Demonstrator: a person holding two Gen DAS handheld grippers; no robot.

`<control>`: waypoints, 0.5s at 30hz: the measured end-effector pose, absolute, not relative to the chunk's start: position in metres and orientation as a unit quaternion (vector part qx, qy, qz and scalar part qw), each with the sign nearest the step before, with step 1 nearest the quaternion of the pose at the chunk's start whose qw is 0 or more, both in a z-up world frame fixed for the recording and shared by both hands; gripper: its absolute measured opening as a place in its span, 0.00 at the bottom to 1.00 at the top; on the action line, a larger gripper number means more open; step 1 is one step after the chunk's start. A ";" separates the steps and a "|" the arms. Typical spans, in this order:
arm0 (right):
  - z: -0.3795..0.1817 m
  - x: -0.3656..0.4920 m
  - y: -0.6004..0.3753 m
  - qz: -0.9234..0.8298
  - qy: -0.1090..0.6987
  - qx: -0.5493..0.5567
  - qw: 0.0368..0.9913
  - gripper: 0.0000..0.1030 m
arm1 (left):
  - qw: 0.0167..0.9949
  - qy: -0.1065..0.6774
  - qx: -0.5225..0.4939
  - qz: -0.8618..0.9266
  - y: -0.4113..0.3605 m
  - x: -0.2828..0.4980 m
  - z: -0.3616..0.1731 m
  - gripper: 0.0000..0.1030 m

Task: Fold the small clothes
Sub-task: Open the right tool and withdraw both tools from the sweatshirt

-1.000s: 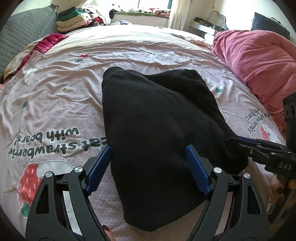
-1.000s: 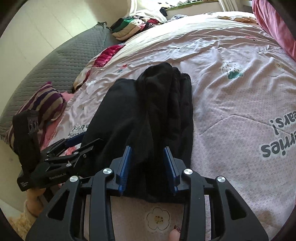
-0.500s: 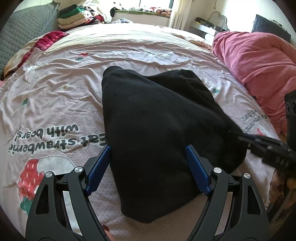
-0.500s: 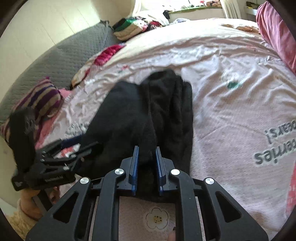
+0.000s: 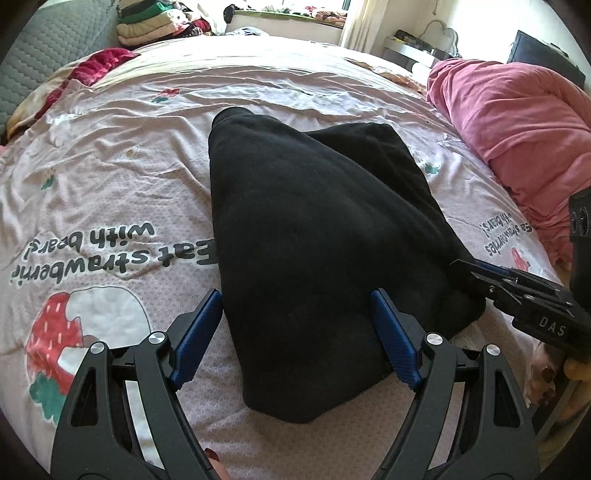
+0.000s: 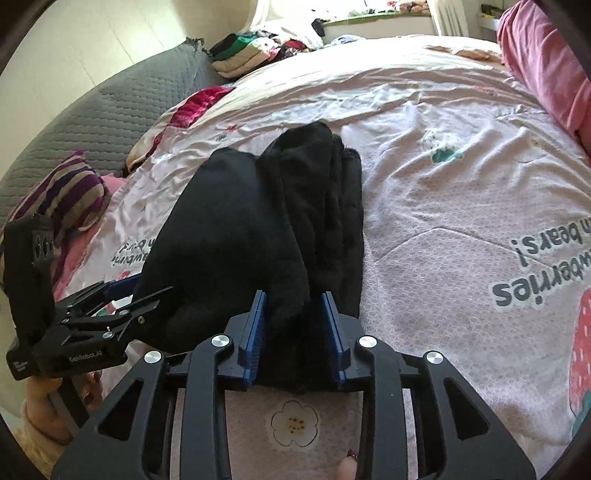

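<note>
Comparing with half a second back: right gripper (image 6: 293, 319) jaws were nearly pressed together on the garment's (image 5: 314, 236) near edge; now they are opening, with a fold of black cloth between the blue pads (image 6: 253, 325). Whether the pads press on it cannot be told cleanly; the cloth fills most of the gap.

Left gripper (image 5: 297, 334) is unchanged: jaws spread wide, straddling the near end of the garment, nothing pinched. Left pad sits just off the cloth's left edge; right pad lies over the black fabric.

Garment is folded lengthwise on the bedsheet (image 5: 110, 184), narrow end pointing away, near end between both tools. Its shape and place are seen much as before. In the right wrist view, layered folds are stacked along its right side.

Each tool is visible in the other's view, at the garment's near corners. Pink duvet (image 5: 517, 122) lies at the right; clothes pile (image 5: 155, 22) is at the far edge.
</note>
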State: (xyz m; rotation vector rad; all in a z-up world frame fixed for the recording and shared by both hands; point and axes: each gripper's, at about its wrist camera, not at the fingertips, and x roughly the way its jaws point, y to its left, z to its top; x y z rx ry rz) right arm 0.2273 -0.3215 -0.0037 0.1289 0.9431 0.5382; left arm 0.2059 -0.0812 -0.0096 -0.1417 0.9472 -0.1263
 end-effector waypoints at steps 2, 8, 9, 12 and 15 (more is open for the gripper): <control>0.003 0.218 -0.320 0.235 0.433 0.041 0.869 0.48 | 0.886 0.455 -0.066 -0.061 -0.081 0.204 -0.008 0.71; 0.030 0.195 -0.322 0.209 0.372 0.024 0.904 0.66 | 0.887 0.452 -0.067 -0.063 -0.080 0.198 -0.002 0.71; 0.034 0.192 -0.323 0.204 0.360 0.024 0.910 0.74 | 0.889 0.450 -0.066 -0.063 -0.080 0.196 0.001 0.71; 0.047 0.179 -0.323 0.187 0.327 0.009 0.926 0.81 | 0.892 0.443 -0.067 -0.063 -0.080 0.191 0.007 0.71; 0.057 0.166 -0.321 0.173 0.303 0.001 0.937 0.93 | 0.897 0.431 -0.072 -0.069 -0.076 0.182 0.017 0.71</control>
